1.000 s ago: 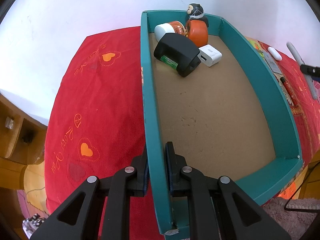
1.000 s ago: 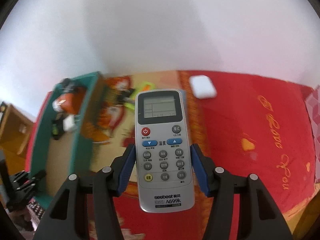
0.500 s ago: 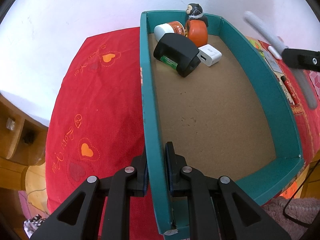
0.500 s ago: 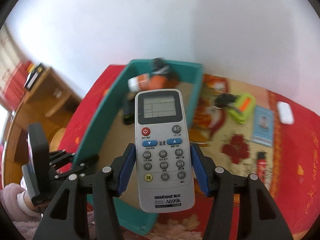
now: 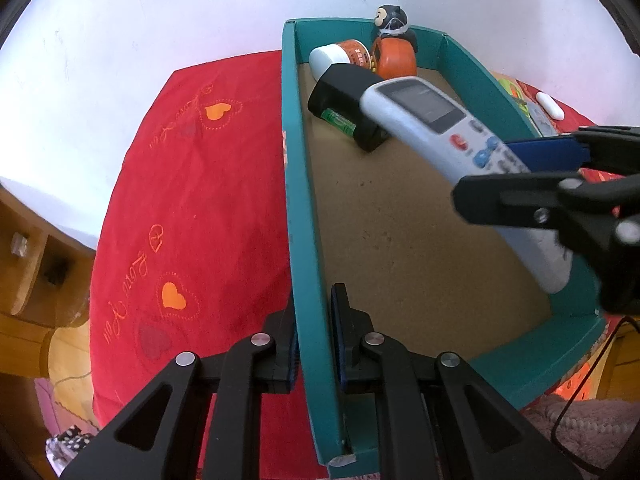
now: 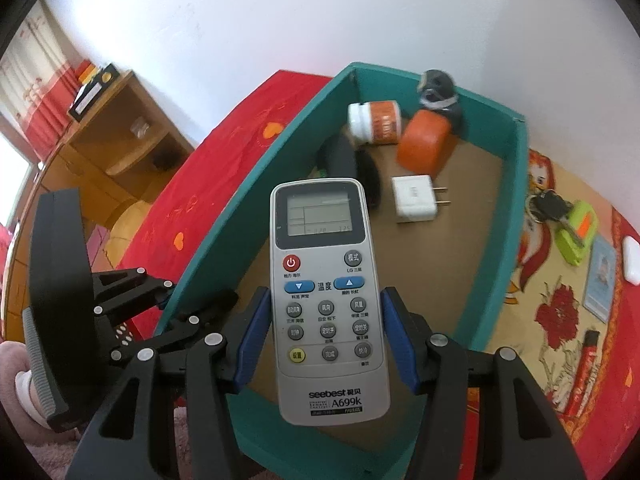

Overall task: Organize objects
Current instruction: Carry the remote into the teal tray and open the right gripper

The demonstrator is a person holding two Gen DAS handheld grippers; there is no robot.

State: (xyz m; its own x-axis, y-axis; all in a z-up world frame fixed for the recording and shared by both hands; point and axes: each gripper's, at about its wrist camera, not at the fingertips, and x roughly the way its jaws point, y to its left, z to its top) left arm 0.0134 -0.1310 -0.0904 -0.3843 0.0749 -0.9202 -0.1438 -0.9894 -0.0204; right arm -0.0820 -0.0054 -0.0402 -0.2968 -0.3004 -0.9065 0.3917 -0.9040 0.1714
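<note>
My right gripper is shut on a grey remote control and holds it above the floor of the teal box. The remote also shows in the left wrist view, tilted over the box. My left gripper is shut on the box's left wall. In the box's far end lie a black charger, a white-capped orange bottle, an orange toy with a penguin figure and a white plug adapter.
The box stands on a red heart-patterned cloth. To its right lie keys with a green tag, a small card, a white case and a red lighter. A wooden shelf stands at left.
My right gripper has carried the remote leftward from over the cloth to above the inside of the box. The left gripper has kept its hold on the box wall.
</note>
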